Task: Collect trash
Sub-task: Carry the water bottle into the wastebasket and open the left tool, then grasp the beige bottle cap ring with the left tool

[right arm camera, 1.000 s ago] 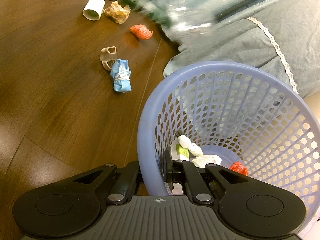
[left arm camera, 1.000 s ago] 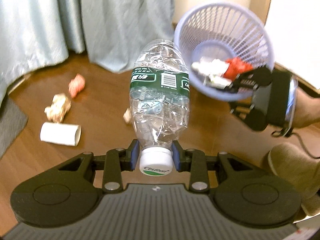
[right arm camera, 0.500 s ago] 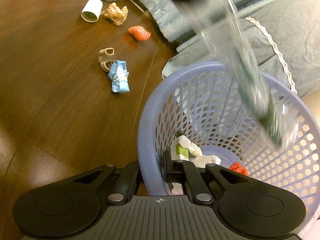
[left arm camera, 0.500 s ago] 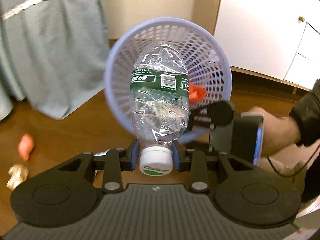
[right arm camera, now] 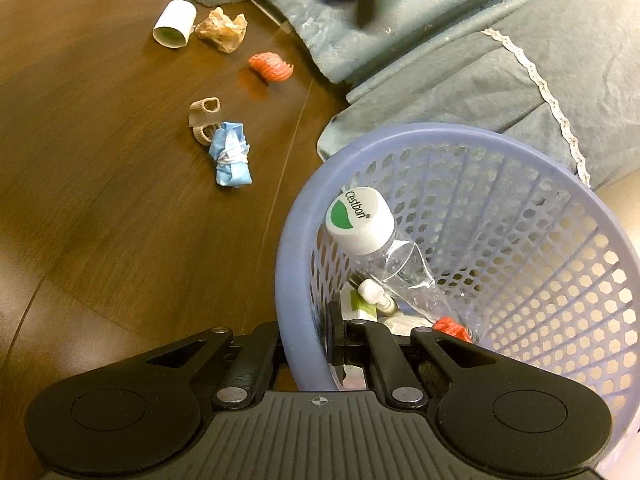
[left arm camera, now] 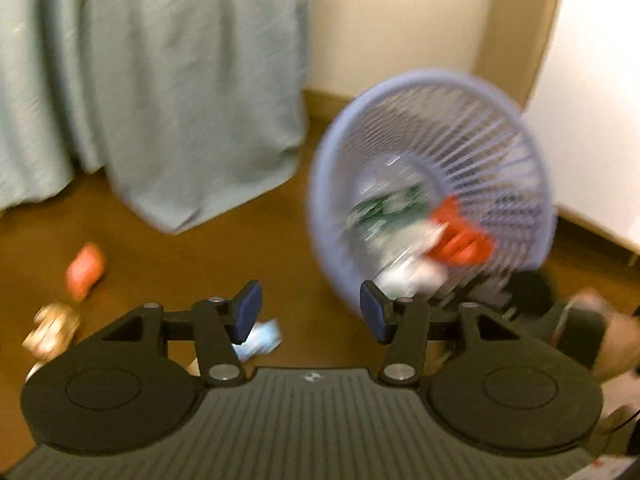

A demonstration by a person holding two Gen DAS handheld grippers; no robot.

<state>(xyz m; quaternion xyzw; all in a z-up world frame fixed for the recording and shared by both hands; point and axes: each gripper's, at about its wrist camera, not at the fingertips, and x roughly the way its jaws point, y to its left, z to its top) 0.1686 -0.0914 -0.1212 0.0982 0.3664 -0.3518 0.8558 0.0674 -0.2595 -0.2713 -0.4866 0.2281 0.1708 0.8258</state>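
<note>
I see the lavender mesh basket (right arm camera: 480,216) tilted, my right gripper (right arm camera: 308,344) clamped on its rim. The crushed water bottle (right arm camera: 384,256) lies inside it, cap up. My left gripper (left arm camera: 310,314), jaws just opened and empty, hangs beside the basket. Blue wad (right arm camera: 231,154), orange net (right arm camera: 271,66) lie well outside.
</note>
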